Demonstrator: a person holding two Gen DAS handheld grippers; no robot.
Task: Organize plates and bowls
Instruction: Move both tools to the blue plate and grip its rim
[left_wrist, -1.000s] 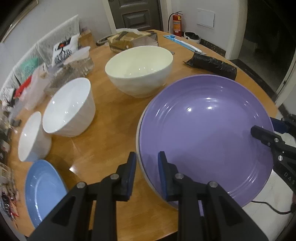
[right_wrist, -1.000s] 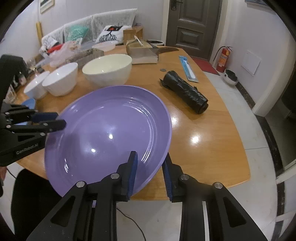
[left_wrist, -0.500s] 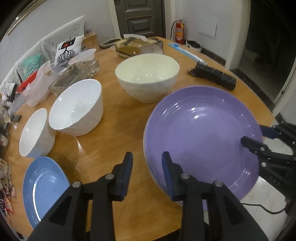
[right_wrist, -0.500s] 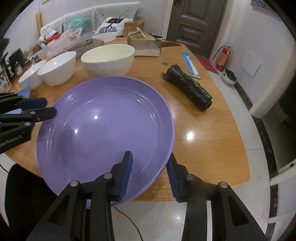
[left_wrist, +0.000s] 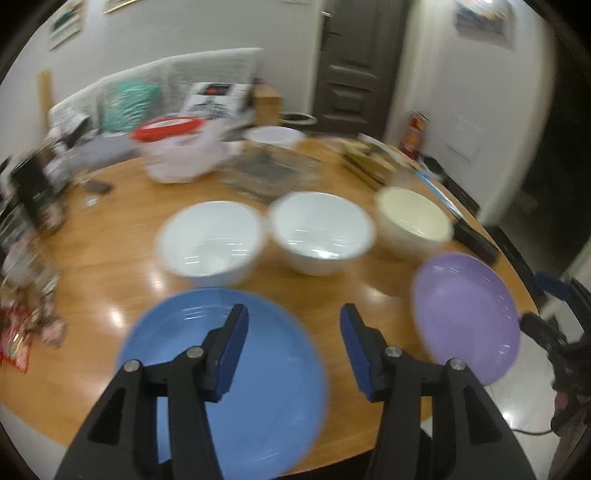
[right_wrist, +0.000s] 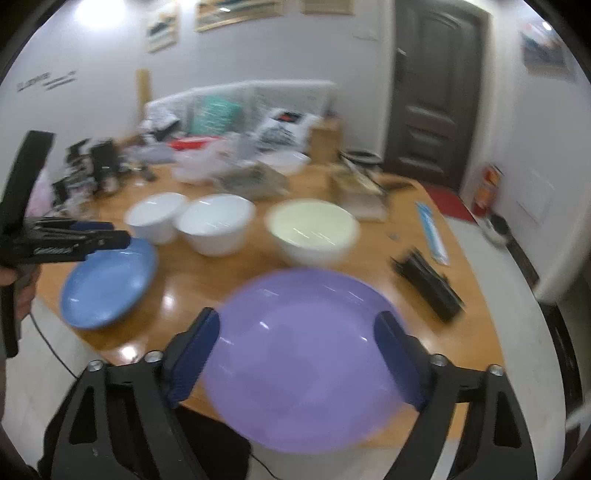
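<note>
While both grippers are hanging above the round wooden table (left_wrist: 122, 229), the purple plate (right_wrist: 306, 354) is lying flat at the near edge, part of its rim jutting out past the tabletop, and that overhang is the main risk: a careless brush from a finger could be tipping it toward the floor. The right gripper (right_wrist: 297, 345) is standing over that plate with jaws that have just been opening wide; nothing is pinched between them, the plate merely showing through the gap. The left gripper (left_wrist: 293, 341) has also just been opening, to a middling gap, and is holding nothing while it is hovering over the blue plate (left_wrist: 225, 373), which is sitting left of the purple plate, also near the table edge. Beyond the purple plate, a cream bowl (left_wrist: 413, 225) and two white bowls (left_wrist: 321, 236) (left_wrist: 210, 240) are sitting in a row, the two white ones close together, so reaching for one could be knocking its neighbour. Motion blur is smearing both views, so rims and gaps are hard to judge; the clutter at the far side of the table is mostly unreadable, and the near rims of both plates are being hidden behind the gripper fingers.
</note>
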